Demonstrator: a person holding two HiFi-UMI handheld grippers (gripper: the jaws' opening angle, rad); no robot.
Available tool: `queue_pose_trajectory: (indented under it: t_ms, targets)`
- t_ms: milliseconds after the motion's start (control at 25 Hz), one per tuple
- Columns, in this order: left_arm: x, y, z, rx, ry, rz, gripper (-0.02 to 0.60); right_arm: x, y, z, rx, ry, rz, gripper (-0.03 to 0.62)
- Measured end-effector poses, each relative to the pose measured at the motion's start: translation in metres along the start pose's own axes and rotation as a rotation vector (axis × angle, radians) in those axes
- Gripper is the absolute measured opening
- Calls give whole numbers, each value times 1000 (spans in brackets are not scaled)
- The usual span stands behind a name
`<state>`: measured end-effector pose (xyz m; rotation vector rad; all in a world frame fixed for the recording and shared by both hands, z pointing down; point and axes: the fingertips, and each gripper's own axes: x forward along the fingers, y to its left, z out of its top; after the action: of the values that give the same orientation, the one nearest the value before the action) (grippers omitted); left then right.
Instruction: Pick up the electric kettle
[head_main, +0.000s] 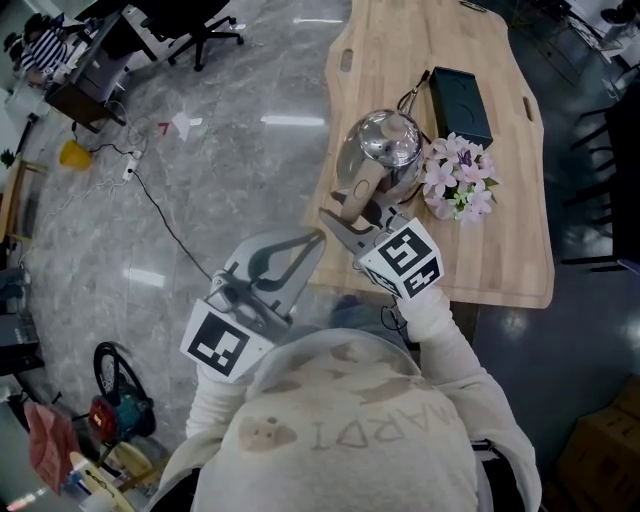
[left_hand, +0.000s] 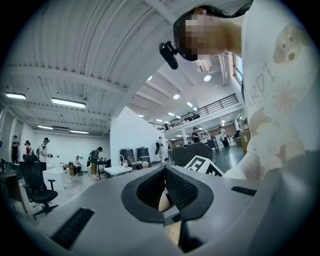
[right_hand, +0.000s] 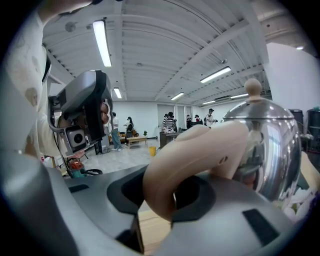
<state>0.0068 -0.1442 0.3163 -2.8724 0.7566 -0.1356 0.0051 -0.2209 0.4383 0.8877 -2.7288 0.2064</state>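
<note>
The electric kettle (head_main: 385, 140) is shiny steel with a beige handle (head_main: 358, 190) and stands over the near left part of the wooden table (head_main: 500, 250). My right gripper (head_main: 345, 225) is shut on that handle; in the right gripper view the handle (right_hand: 195, 155) fills the space between the jaws, with the steel body (right_hand: 272, 145) just beyond. My left gripper (head_main: 315, 240) hovers off the table's left edge beside the right one, shut with nothing in it. In the left gripper view its pads (left_hand: 182, 187) meet, and a sliver of beige handle (left_hand: 163, 202) shows past them.
A bunch of pink flowers (head_main: 457, 175) lies right of the kettle and a black box (head_main: 462, 100) behind it. On the grey floor at the left are a cable (head_main: 160, 215), a yellow object (head_main: 73, 153) and an office chair (head_main: 205, 35).
</note>
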Motion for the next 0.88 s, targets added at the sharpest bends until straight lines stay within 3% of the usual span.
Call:
queue_pose_trajectory:
  t_ms: [880]
  targets:
    - [-52, -46, 20, 20, -8, -6, 12, -82, 93, 57, -69, -45, -58, 121]
